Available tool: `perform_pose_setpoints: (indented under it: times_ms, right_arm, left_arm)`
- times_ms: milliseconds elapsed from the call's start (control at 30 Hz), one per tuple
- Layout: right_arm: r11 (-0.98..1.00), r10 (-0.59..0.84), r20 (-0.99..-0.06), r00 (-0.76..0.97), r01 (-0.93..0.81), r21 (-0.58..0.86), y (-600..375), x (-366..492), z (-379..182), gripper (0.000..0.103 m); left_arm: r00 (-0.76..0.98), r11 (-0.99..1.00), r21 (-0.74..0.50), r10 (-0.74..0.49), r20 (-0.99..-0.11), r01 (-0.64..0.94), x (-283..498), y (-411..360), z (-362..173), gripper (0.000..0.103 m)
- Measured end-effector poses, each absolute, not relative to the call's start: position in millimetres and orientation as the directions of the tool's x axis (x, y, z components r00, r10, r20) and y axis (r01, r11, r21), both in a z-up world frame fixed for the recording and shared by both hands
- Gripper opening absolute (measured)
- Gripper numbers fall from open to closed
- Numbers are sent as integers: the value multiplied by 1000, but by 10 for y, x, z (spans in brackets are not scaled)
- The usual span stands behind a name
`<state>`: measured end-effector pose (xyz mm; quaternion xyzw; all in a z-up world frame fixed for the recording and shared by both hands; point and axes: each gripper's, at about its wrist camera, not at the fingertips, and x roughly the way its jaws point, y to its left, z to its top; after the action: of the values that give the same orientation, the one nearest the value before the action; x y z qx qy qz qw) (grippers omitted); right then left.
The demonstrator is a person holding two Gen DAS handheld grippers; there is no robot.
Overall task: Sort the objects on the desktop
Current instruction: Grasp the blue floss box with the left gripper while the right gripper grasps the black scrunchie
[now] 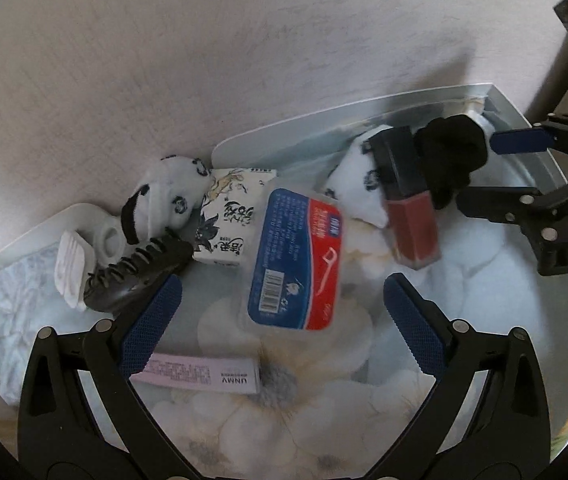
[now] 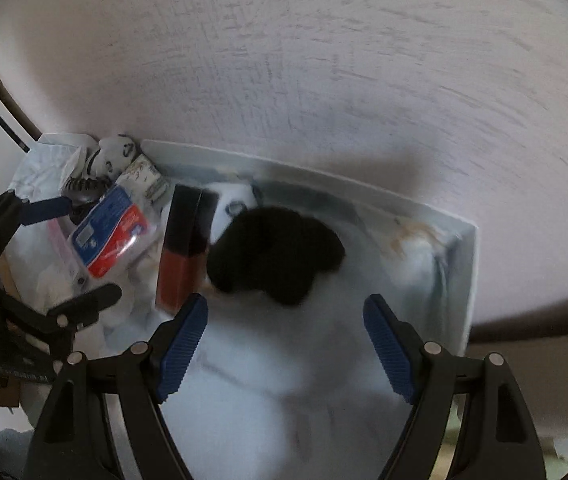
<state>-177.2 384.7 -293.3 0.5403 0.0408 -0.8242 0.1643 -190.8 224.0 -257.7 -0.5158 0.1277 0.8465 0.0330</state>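
Left wrist view: left gripper jaws apart, empty, straddling the floss-pick box mid-tray. Best to lower squarely and close across its short sides. Hair claw clip just beside the left pad; pink tube near.

Right wrist view: right gripper jaws apart, empty, over the black scrunchie toward the tray's far right corner. Lip-gloss box crowds its left.

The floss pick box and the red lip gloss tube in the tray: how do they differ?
The floss pick box is flat and wide, blue and red with a barcode; the lip gloss tube is slim and square-sided, with a black cap over a dark red body. The box lies between the left gripper's open fingers; the tube lies off to the side, touching a black cloth item. Both lie flat in the white tray.
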Motion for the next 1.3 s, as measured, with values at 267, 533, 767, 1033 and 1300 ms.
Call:
perform_pose_setpoints:
  times_ms: [267, 533, 767, 1033, 1300]
  right_arm:
    - [-941, -239, -904, -355, 315, 125, 3752, -1877, -3078, 60]
    - [-949, -262, -888, -378, 270, 165, 3868, -1827, -3054, 24]
    - [-950, -273, -871, -409, 255, 178, 3952, -1692, -2979, 17]
    - [-954, -276, -858, -434, 234, 188, 4072, -1614, -2823, 15]
    - [-954, -278, -852, -445, 233, 189, 4084, -1558, -2697, 15]
  left_arm:
    - [-444, -979, 120, -36, -895, -162, -1914, 2102, -2719, 65]
    - [-456, -982, 87, -2, -890, -165, -1777, 2013, -2712, 57]
    - [-475, -982, 48, 45, -879, -182, -1690, 2013, -2557, 55]
    - [-488, -979, 13, 91, -868, -206, -1580, 2022, -2411, 53]
    - [-502, -979, -26, 126, -855, -202, -1419, 1943, -2267, 53]
